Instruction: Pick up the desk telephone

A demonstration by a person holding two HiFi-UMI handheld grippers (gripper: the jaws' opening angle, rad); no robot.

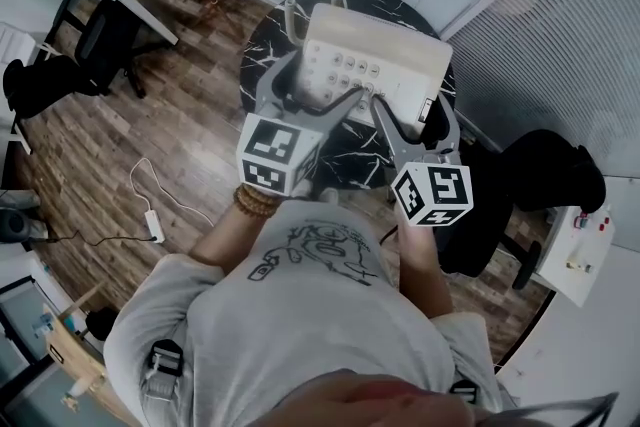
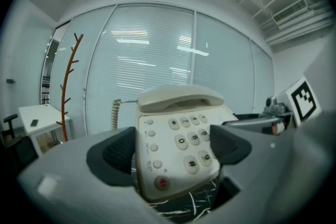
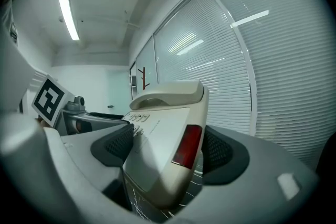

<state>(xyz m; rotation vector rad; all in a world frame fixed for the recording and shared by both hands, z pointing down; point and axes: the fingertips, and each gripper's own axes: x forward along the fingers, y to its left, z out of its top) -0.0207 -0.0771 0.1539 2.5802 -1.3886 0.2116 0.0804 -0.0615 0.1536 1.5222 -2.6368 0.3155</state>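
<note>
The desk telephone (image 1: 375,65) lies toward the counter's (image 1: 255,65) far edge, straight ahead of me, long axis left to right; my left gripper (image 2: 172,148) pinches its near-left corner; my right gripper (image 3: 167,149) pinches its right edge; both are equally near, so I judge the lift goes straight up.

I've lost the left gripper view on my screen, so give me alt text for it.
The left gripper has its two dark pads closed on the cream desk telephone, one on each side of the keypad, with the handset on its cradle. Below is a black marbled table top; behind are a coiled cord and window blinds.
</note>
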